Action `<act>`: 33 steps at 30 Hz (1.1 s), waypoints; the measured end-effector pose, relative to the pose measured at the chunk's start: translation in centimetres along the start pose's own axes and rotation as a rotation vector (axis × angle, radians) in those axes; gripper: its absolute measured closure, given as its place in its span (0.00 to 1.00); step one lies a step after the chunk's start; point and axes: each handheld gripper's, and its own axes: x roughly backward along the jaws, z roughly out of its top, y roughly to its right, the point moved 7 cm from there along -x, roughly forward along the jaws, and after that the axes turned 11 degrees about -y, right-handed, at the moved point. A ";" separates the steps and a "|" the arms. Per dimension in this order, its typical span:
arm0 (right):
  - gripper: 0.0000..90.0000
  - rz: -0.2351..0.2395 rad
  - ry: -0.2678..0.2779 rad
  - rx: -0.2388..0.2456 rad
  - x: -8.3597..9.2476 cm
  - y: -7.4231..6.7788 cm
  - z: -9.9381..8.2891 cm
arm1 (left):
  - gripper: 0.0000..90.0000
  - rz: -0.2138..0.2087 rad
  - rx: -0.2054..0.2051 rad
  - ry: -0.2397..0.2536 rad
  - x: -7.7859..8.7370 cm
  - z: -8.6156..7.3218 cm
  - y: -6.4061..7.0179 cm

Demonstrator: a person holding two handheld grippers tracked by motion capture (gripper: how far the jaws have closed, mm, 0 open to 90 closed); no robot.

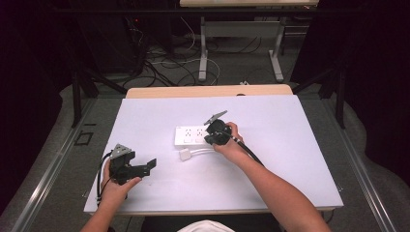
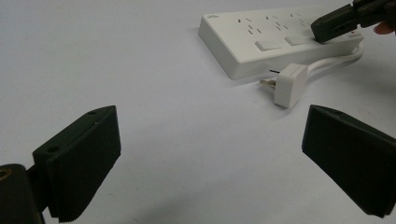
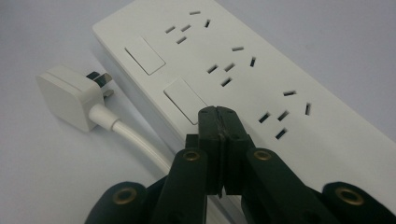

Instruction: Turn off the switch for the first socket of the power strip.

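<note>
A white power strip (image 1: 191, 136) lies flat near the middle of the table, with several socket sets and white rocker switches (image 3: 184, 100). Its white plug (image 1: 184, 154) lies loose on the table beside it, on the end of the white cable (image 3: 140, 142). My right gripper (image 3: 219, 114) is shut with nothing between its jaws. Its tip sits over the strip's top (image 3: 261, 74), right at the end of one rocker switch; I cannot tell if it touches. My left gripper (image 2: 210, 163) is open and empty, apart from the strip, at the front left (image 1: 149, 167).
The white table top (image 1: 290, 145) has a wooden strip along its far edge. Bare surface lies between my left gripper and the plug (image 2: 289, 84). Beyond the table are a floor with cables and another desk's legs (image 1: 203, 53).
</note>
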 end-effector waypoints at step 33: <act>0.94 0.026 0.080 -0.057 1.7 1.0 -0.2 | 0.05 0.000 -0.002 -0.006 -0.1 0.0 0.1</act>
